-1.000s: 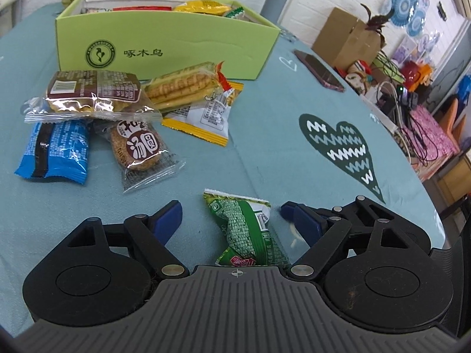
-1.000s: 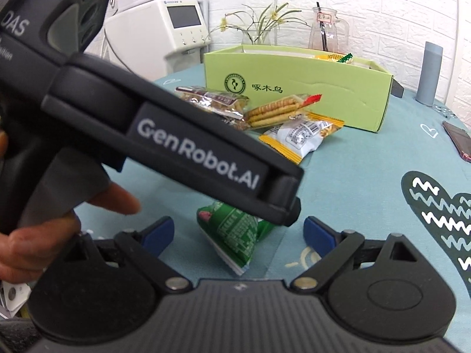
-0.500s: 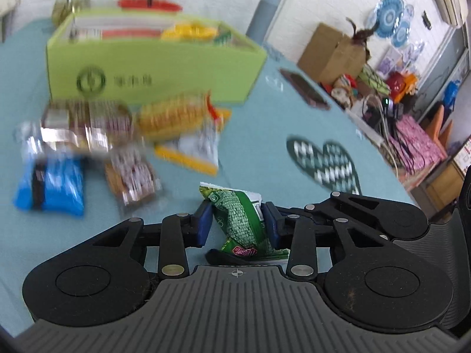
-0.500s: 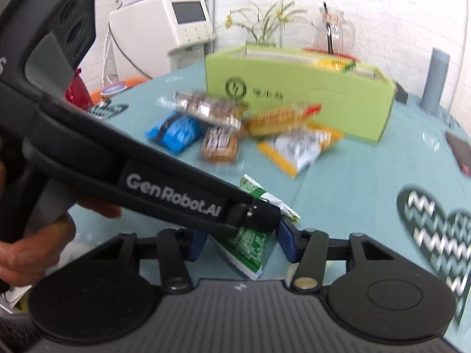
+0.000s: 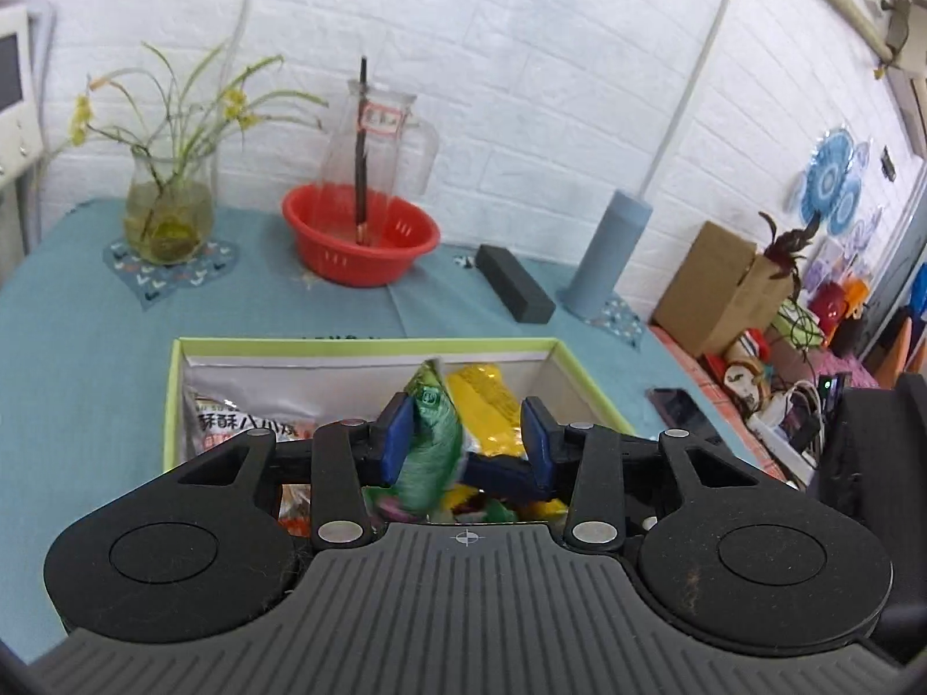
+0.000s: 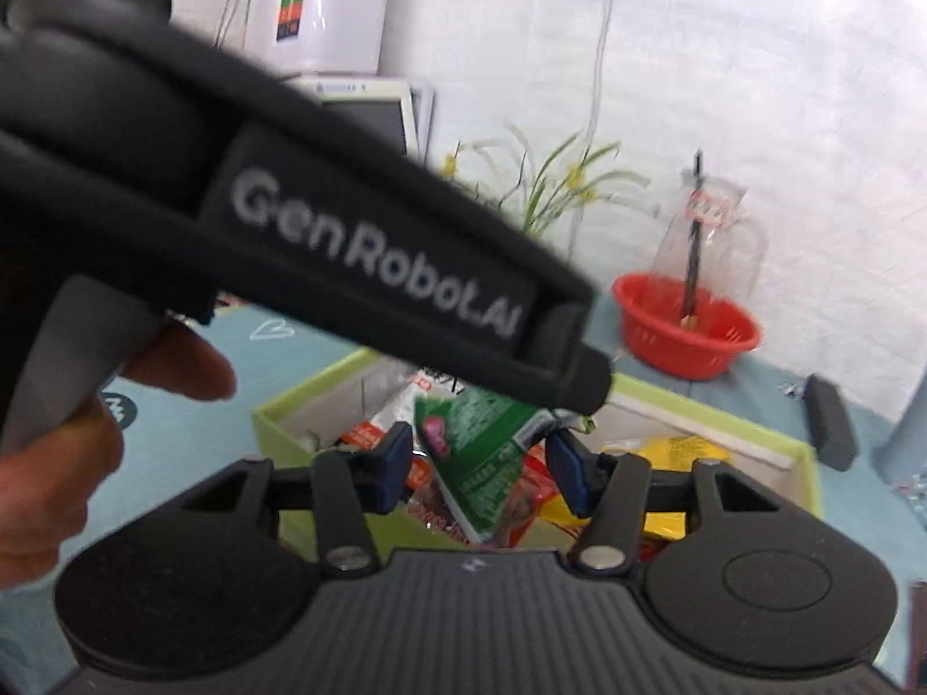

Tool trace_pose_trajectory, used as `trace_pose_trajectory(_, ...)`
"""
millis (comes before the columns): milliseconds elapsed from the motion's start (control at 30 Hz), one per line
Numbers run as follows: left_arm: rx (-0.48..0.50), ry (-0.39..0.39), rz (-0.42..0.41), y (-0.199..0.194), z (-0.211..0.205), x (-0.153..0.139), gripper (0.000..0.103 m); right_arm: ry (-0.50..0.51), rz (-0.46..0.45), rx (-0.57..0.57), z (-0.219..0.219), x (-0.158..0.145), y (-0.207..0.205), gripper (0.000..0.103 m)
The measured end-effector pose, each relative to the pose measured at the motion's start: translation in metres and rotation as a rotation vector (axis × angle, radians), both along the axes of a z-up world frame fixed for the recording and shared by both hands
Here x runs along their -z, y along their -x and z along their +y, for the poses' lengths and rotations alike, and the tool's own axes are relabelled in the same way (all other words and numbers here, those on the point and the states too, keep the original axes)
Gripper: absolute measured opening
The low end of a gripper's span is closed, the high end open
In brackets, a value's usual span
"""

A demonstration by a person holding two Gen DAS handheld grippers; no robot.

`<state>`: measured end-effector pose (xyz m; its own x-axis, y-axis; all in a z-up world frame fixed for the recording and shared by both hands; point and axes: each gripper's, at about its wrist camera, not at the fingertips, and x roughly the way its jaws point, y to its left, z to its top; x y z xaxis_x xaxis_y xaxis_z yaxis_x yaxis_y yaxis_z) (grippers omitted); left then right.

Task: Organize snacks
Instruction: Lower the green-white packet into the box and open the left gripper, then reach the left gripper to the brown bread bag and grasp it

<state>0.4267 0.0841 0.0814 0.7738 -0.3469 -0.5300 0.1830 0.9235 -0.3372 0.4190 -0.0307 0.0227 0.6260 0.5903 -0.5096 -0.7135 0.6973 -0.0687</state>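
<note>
A green snack packet hangs tilted over the open light-green box, which holds a yellow packet and other snacks. My left gripper is opening. Its left pad touches the packet and its right pad stands clear of it. In the right wrist view the same packet spans the gap of my right gripper, whose jaws are easing open while the pads still meet the packet's edges. The black housing of the left tool crosses that view above the box, and a hand grips its handle.
Behind the box stand a red basket with a glass jug, a vase of plants, a black block and a blue-grey cylinder. A phone lies right of the box. Clutter and a cardboard box sit beyond the table's right edge.
Both grippers shut on the green packet lying on the cloth, then lifted it and carried it forward over the box. The loose snacks on the table have dropped out of view.
</note>
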Motion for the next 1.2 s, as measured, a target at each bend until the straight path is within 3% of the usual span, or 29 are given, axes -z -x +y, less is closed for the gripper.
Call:
trace_pose_trajectory(67,-0.007,-0.012,0.038,-0.017,0.003,0.018,0.023,-0.008,0.044,-0.024,0.008,0.011,-0.018,0.056)
trace_pose_trajectory(133,-0.030,-0.045,0.050,-0.025,0.006,0.027,0.026,-0.018,0.059,-0.024,0.010,0.012,-0.027,0.061)
trace_pose_trajectory(233,-0.030,0.043,-0.002,-0.016,0.023,0.021,0.054,-0.036,0.012,-0.023,0.007,0.005,-0.023,0.078)
trace_pose_trajectory(267,-0.046,0.064,-0.024,-0.010,0.028,0.015,0.063,-0.045,-0.015,-0.013,0.002,0.001,-0.018,0.088)
trace_pose_trajectory(400,-0.074,0.066,-0.097,0.023,0.040,-0.007,0.066,-0.077,-0.126,0.017,-0.025,-0.022,0.024,0.102)
trace_pose_trajectory(467,-0.074,0.073,-0.112,0.046,0.043,-0.012,0.069,-0.100,-0.156,0.011,-0.039,-0.028,0.052,0.102)
trace_pose_trajectory(600,-0.079,0.075,-0.095,0.096,0.045,0.003,0.073,-0.126,-0.104,-0.009,-0.045,-0.022,0.094,0.102)
trace_pose_trajectory(833,-0.184,0.122,0.063,0.148,0.061,0.058,0.074,-0.125,0.117,-0.055,-0.037,0.029,0.154,0.102)
trace_pose_trajectory(900,-0.199,0.144,0.096,0.151,0.066,0.070,0.074,-0.136,0.146,-0.066,-0.029,0.051,0.160,0.102)
trace_pose_trajectory(1000,-0.201,0.129,0.130,0.143,0.067,0.080,0.071,-0.114,0.161,-0.051,-0.016,0.056,0.150,0.102)
trace_pose_trajectory(1067,-0.190,0.123,0.161,0.136,0.066,0.087,0.058,-0.097,0.179,-0.038,-0.009,0.059,0.139,0.102)
trace_pose_trajectory(1133,-0.170,0.131,0.178,0.134,0.065,0.092,0.055,-0.092,0.196,-0.026,-0.002,0.061,0.133,0.102)
trace_pose_trajectory(1200,-0.155,0.131,0.169,0.139,0.063,0.089,0.042,-0.116,0.179,-0.047,-0.003,0.057,0.141,0.102)
